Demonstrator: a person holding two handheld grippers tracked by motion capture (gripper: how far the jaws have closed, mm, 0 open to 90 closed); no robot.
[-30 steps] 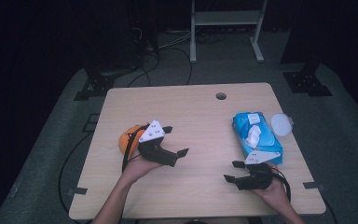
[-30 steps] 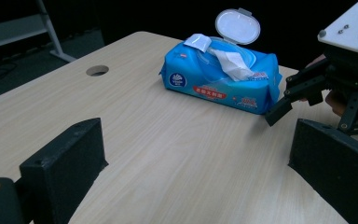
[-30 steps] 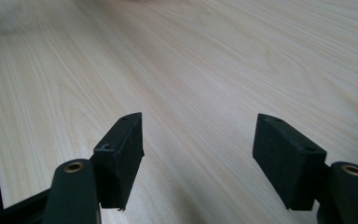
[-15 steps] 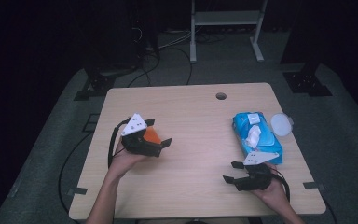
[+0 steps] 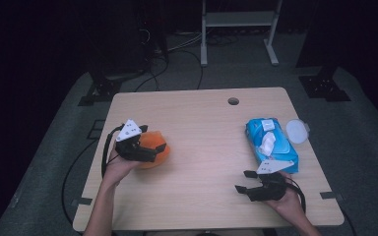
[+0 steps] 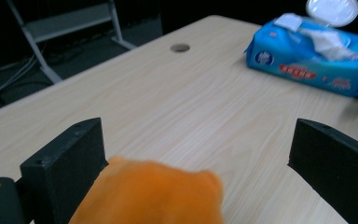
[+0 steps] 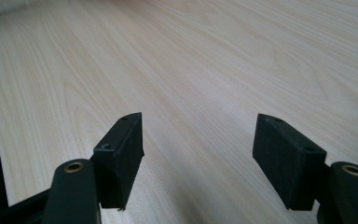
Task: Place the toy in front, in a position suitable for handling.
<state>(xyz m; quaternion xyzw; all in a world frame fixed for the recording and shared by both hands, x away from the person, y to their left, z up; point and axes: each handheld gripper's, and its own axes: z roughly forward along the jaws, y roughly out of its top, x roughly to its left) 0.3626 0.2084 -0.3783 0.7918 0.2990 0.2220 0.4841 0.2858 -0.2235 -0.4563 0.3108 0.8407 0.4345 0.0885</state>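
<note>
Wooden table (image 5: 202,128) — wipes pack (image 5: 271,146), orange cloth (image 5: 153,149)

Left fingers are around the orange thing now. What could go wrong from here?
The left gripper has its fingers spread wide around the soft orange object, which sits off toward one finger, so closing could pinch only an edge and let it slip. In the high view it lies near the table's left edge and might be nudged off. The right gripper waits open close to the blue wipes pack, whose lid stands open with a wipe sticking out.

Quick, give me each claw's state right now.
Left claw: open, jaws wide around the orange soft thing, not clamped.
Right claw: open, nothing between its jaws.
</note>
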